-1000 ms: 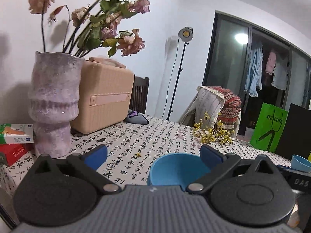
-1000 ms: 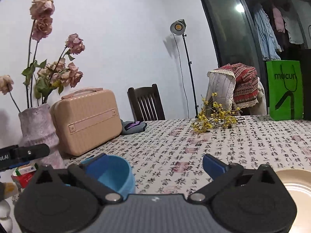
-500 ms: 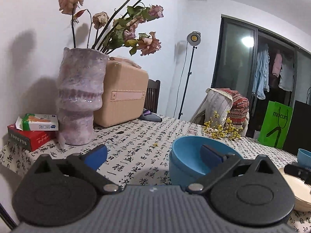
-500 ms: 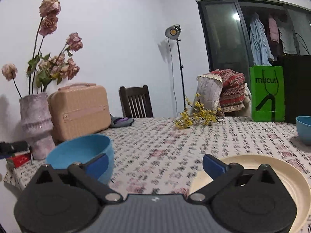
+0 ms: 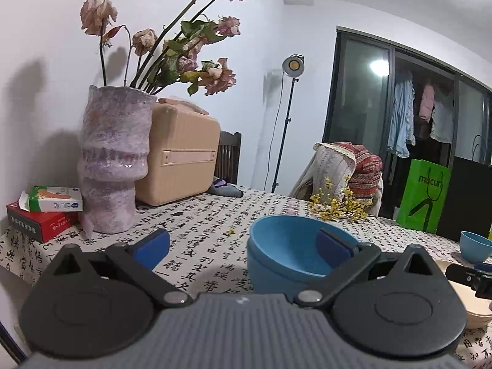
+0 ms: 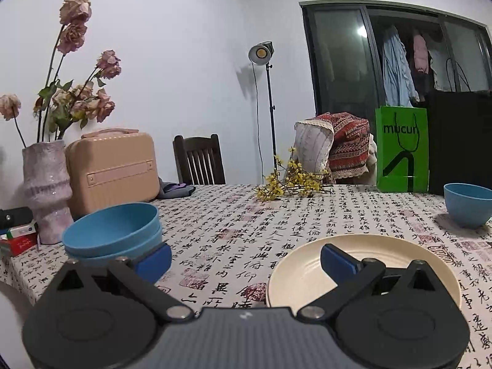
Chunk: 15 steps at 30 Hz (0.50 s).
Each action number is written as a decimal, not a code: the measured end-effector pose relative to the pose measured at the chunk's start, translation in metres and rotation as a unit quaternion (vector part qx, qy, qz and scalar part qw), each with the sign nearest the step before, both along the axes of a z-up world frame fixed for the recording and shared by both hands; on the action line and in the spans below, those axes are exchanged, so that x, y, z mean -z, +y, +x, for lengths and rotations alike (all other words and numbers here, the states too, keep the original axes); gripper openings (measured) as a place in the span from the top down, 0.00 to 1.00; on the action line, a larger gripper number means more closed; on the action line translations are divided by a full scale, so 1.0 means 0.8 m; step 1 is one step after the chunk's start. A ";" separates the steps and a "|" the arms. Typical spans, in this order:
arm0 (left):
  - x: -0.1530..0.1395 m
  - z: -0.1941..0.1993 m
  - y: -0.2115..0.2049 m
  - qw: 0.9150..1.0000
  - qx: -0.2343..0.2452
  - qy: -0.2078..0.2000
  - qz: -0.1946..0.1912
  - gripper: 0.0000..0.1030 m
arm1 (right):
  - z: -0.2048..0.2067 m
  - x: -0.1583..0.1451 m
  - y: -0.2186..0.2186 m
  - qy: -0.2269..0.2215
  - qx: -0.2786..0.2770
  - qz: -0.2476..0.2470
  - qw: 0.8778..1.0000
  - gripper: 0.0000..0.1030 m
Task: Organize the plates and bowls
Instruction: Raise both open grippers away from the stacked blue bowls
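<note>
Both jaws are spread wide, nothing grasped; stacked blue bowls point(image 6: 113, 233) are seen before the left gripper point(image 5: 243, 246), one finger inside the rim; a cream plate point(image 6: 363, 267) lies under the right gripper point(image 6: 246, 258); the plate probably needs gripping next.

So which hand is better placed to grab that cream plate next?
The right one, probably. Its open tool is right at the plate, one finger already over the near rim. The left tool is open at the stacked blue bowls, and the plate sits off to its right.
</note>
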State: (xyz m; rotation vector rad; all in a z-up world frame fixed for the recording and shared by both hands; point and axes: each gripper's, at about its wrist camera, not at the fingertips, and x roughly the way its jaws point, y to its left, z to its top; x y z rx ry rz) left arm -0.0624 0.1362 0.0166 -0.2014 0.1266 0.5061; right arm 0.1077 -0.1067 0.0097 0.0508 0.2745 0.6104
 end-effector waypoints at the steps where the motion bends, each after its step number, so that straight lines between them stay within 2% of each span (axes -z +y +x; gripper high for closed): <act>1: 0.001 0.000 -0.001 1.000 0.001 0.001 0.001 0.00 | 0.000 0.000 -0.002 0.000 0.001 -0.002 1.000 0.00; 6: 0.002 0.005 -0.002 1.000 0.014 0.005 -0.001 0.00 | 0.004 0.000 -0.014 0.004 0.015 -0.004 1.000 0.00; 15: -0.001 0.029 -0.007 0.999 0.031 -0.011 0.002 0.00 | 0.016 0.001 -0.024 0.004 0.035 -0.006 0.999 0.00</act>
